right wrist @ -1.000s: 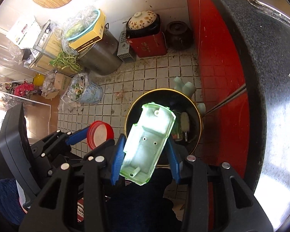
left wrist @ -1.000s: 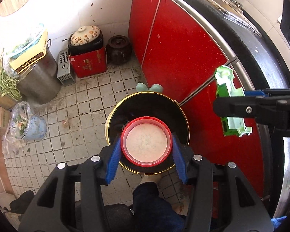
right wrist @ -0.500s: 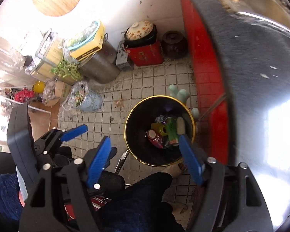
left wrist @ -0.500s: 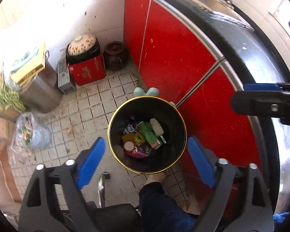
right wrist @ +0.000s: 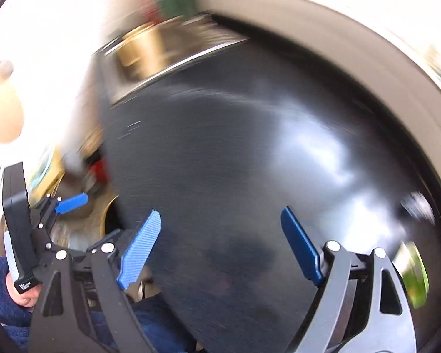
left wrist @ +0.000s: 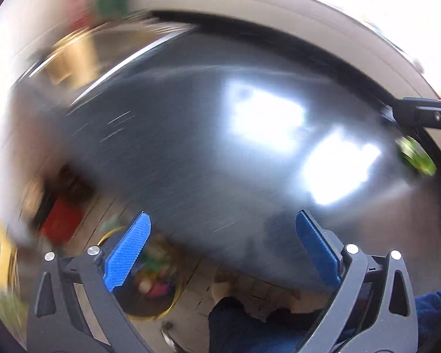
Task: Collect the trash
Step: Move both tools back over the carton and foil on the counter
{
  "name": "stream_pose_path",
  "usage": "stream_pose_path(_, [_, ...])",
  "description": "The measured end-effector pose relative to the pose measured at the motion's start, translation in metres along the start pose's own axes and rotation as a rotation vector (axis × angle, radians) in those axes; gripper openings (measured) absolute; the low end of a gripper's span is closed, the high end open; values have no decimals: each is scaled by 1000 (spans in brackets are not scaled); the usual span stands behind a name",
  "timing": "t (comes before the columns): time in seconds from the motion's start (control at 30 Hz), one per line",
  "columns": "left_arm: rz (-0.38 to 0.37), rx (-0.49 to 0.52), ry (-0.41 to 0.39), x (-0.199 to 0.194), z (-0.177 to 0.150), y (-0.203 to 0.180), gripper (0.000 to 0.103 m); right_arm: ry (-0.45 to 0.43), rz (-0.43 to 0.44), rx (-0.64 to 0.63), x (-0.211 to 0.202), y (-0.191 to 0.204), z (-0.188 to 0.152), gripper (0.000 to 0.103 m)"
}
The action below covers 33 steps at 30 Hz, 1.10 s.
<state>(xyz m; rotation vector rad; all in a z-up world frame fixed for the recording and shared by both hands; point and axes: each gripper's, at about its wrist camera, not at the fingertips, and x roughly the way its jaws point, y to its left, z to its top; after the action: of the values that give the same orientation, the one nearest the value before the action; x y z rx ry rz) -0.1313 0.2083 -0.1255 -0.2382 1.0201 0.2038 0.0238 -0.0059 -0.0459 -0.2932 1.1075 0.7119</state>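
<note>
Both views are heavily motion-blurred. In the left wrist view my left gripper point(left wrist: 222, 216) hangs over the dark glossy countertop point(left wrist: 191, 147), its jaws opening wide with nothing between the blue pads. The black trash bin point(left wrist: 173, 301) with a gold rim stands on the floor at the lower left and holds colourful trash. My right gripper point(right wrist: 220, 212) is also over the countertop point(right wrist: 220, 147), jaws opening and empty. A blurred green item point(left wrist: 416, 158) lies on the counter at the right, also visible as a green smear point(right wrist: 411, 276) in the right wrist view.
A metal sink edge with a tan object point(right wrist: 138, 50) runs along the counter's far side. Red and tan clutter point(left wrist: 61, 214) sits on the floor to the left. The person's blue-trousered leg point(left wrist: 250, 323) is below, and a hand point(right wrist: 23, 297) holds the left gripper's handle.
The red-lidded cup and the green plastic piece left the grippers and the green piece shows in the bin. Both grippers opened and swung up from above the bin to above the countertop.
</note>
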Motion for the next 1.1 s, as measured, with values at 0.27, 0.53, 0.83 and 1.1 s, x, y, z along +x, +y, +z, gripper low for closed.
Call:
stream_pose_path(0.27, [-218,376,-19,8,52,-160,96,-97,-188,383,-79,-145,-83,82])
stream_pose_path(0.53, [-299,525,2,10,54,-232,96,-105,-224,518,-96,-191,-138,82])
stream_pose_path(0.83, [-316,506,51,42,77,-257,96,-73,-192,515,-84,-223,-139,82])
stream_pose_path(1.1, [-280,627,101,101,123,-312,96,-14,-165,490,-47,-268,-122,82])
